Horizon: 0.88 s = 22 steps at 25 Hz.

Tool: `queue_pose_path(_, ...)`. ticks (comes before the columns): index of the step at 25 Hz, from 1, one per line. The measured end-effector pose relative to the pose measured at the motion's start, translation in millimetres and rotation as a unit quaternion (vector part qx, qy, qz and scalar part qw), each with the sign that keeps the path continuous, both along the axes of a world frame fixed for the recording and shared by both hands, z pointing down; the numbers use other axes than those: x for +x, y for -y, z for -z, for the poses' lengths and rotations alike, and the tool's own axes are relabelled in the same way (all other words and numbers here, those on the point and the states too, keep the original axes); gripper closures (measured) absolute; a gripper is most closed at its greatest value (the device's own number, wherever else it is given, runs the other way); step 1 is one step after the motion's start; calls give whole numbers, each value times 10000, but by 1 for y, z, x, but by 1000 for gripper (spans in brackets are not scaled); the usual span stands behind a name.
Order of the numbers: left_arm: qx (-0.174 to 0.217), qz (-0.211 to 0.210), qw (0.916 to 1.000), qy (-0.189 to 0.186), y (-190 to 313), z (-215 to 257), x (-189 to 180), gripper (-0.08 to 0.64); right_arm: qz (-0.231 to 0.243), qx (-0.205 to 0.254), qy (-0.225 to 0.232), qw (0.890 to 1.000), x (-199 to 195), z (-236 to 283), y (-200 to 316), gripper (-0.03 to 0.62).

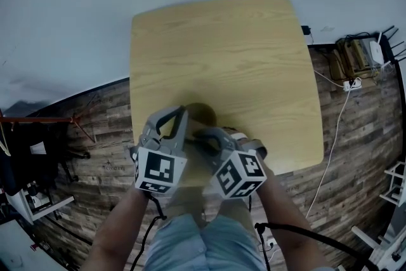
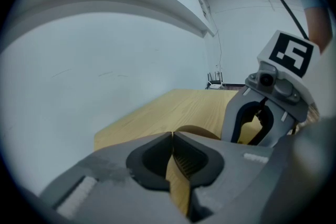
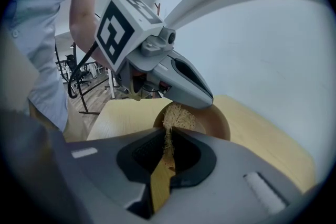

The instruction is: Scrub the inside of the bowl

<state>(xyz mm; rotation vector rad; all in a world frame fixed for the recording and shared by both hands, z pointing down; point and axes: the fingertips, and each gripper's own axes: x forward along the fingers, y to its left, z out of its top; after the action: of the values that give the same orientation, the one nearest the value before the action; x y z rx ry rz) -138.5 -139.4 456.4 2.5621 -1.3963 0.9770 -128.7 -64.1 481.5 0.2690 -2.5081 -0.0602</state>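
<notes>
The right gripper (image 3: 169, 138), its jaws drawn in to a narrow slit, pinches a straw-coloured fibrous scrubber (image 3: 176, 114) whose frayed tuft pokes out past the pads and down into the brown wooden bowl (image 3: 218, 124). A flat, wood-coloured strip runs on between the pads below the tuft; whether it is the scrubber's handle cannot be told. The left gripper (image 2: 172, 137) is clamped on the bowl's rim, its pads closed to a thin line with the tan wall of the bowl between them. In the right gripper view, its tips come down on the near rim just above the tuft.

From the head view the two grippers crowd together at the near edge of a light wooden table (image 1: 241, 54). Their marker cubes (image 1: 160, 169) face the camera and cover most of the bowl, of which only a dark crescent shows between the jaws. How far the scrubber reaches into the bowl is hidden there, and in the right gripper view the left gripper's body covers the bowl's far side. The person's forearms (image 1: 288, 212) run off the bottom of the frame. A dark plank floor (image 1: 95, 130) and a pale wall (image 1: 76, 16) surround the table.
</notes>
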Motion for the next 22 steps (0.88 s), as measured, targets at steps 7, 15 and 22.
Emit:
queue_pose_path(7, 160, -67, 9998, 112, 8, 12, 3, 529, 234, -51, -40, 9997, 12, 11, -11, 565)
queue_pose_path(15, 187, -73, 9998, 89, 7, 16, 3, 531, -361, 668, -254, 9968, 25, 30, 21, 565)
queue_pose_path(22, 90, -96, 9999, -10, 3, 10, -3, 531, -799, 994, -500, 9906, 14, 11, 42, 565)
